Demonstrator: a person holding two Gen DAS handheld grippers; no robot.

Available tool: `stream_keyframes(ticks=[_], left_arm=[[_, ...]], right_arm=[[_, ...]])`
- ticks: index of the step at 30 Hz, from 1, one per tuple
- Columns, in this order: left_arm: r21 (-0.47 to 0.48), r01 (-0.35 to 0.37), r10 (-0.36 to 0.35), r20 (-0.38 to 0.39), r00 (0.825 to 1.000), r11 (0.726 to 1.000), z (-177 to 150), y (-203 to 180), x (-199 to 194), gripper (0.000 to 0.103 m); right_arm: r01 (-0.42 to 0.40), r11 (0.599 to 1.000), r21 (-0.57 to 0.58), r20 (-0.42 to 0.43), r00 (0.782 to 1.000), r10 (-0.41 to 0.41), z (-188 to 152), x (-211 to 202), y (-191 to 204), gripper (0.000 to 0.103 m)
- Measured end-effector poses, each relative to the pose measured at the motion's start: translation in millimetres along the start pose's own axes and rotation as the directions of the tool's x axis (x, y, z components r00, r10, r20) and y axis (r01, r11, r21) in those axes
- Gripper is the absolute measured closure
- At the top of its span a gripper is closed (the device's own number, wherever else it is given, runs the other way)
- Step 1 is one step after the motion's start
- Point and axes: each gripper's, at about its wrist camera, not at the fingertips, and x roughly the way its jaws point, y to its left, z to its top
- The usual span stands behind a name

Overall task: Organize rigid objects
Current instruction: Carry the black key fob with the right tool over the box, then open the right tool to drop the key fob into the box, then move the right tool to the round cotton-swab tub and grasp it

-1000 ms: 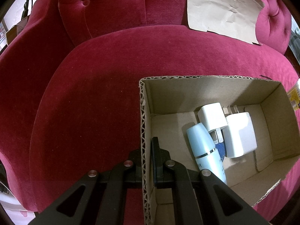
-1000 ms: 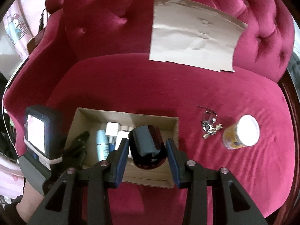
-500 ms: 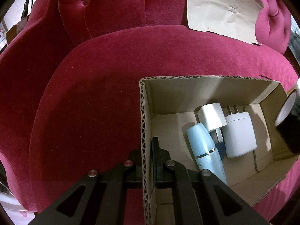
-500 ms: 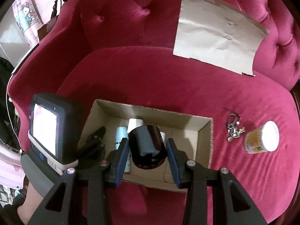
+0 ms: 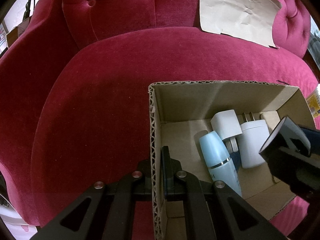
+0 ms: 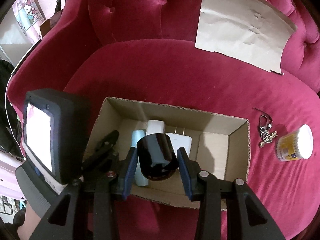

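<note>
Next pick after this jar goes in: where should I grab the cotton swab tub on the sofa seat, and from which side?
Grip the cotton swab tub across its round side wall, just below the white lid, coming from above. It lies tipped on the sofa seat, lid towards the camera, so the curved wall is exposed. Keep off the key ring to its left.

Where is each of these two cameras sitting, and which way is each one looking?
Left wrist: sits on the left tool, looking steeply down along its fingers, which pinch the cardboard box wall; only that tool shows.
Right wrist: sits on the right tool, looking down into the box over the black jar it grips; the left tool's body and a bit of the person's arm show at left.
Shared: box, blue bottle, two white chargers, paper sheet, red sofa.
</note>
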Motion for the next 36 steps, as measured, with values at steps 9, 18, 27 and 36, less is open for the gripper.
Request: stream_keyframes(ticks=[9, 18, 27, 36], left_arm=[[0.001, 0.0, 0.0, 0.001, 1.0, 1.0, 0, 0, 0, 0.098], [0.001, 0.002, -0.002, 0.001, 1.0, 1.0, -1, 1, 0, 0.098], [-0.004, 0.006, -0.006, 0.002, 1.0, 1.0, -1, 3, 1, 0.098], [0.009, -0.002, 0.002, 0.005, 1.0, 1.0, -1, 0, 0, 0.098]], right_arm=[[-0.035, 0.999, 0.032, -0.007, 0.999, 0.035, 0, 7, -3, 0.059], [-0.052, 0.996, 0.069, 0.012, 0.999, 0.052, -2, 2, -12, 0.046], [0.017, 0.998, 0.062, 0.043, 0.999, -0.02, -3, -4, -20, 0.012], [0.024, 0.999, 0.047, 0.065, 0.998, -0.027, -3, -13, -26, 0.0]])
